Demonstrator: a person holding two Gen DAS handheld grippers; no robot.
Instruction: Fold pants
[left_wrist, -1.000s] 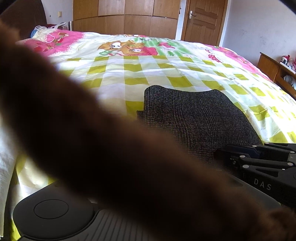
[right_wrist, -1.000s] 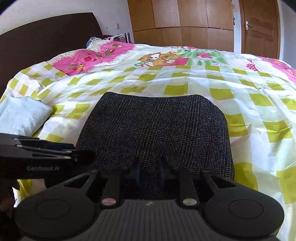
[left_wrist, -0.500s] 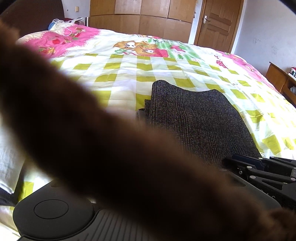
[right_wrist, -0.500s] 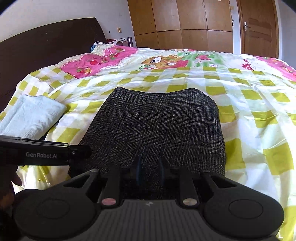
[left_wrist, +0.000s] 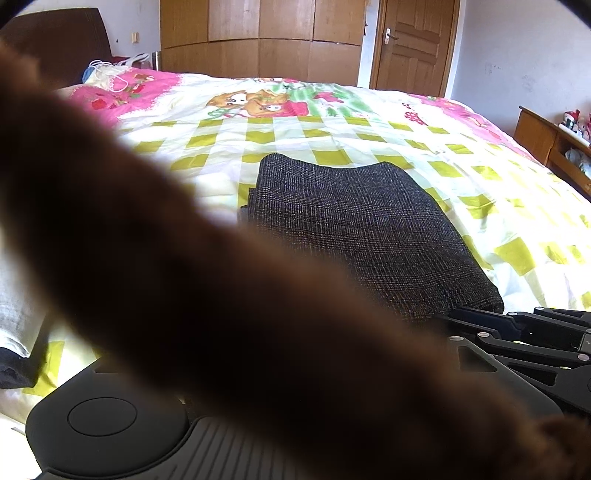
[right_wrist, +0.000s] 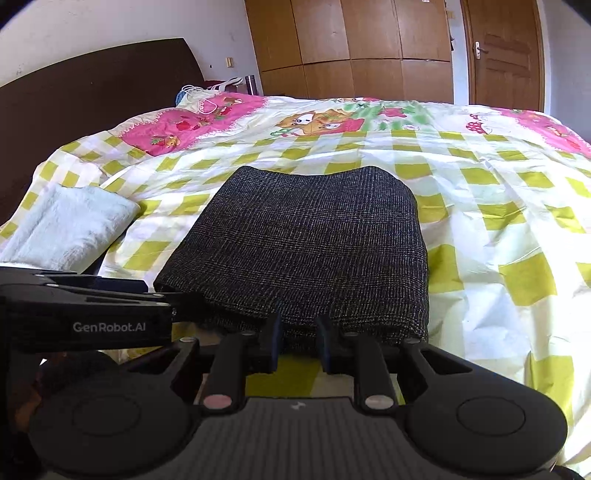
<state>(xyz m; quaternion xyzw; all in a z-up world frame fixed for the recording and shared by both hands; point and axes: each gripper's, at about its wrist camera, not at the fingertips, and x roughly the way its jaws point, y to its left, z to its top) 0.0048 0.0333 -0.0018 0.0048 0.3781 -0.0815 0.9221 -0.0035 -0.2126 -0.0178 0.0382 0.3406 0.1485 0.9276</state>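
The dark grey woven pants (right_wrist: 314, 240) lie folded in a flat rectangle on the checked bedsheet (right_wrist: 498, 221), rounded fold at the far side. My right gripper (right_wrist: 299, 332) sits at their near edge, fingers a narrow gap apart, with sheet showing in the gap. My left gripper (right_wrist: 181, 302) reaches in side-on to the pants' near left corner. In the left wrist view a blurred brown shape (left_wrist: 221, 295) hides that gripper's fingers. Beyond it are the pants (left_wrist: 351, 229) and the right gripper's black links (left_wrist: 524, 332).
A folded white towel (right_wrist: 70, 225) lies on the bed to the left of the pants. A dark headboard (right_wrist: 92, 85) stands behind it. A wooden wardrobe (right_wrist: 351, 48) and a door (right_wrist: 506, 55) line the far wall. A low wooden cabinet (left_wrist: 546, 140) stands right of the bed.
Both grippers have drawn back and risen. The right fingers, earlier over the pants, now sit at their near edge. The pants have stayed in place on the sheet.
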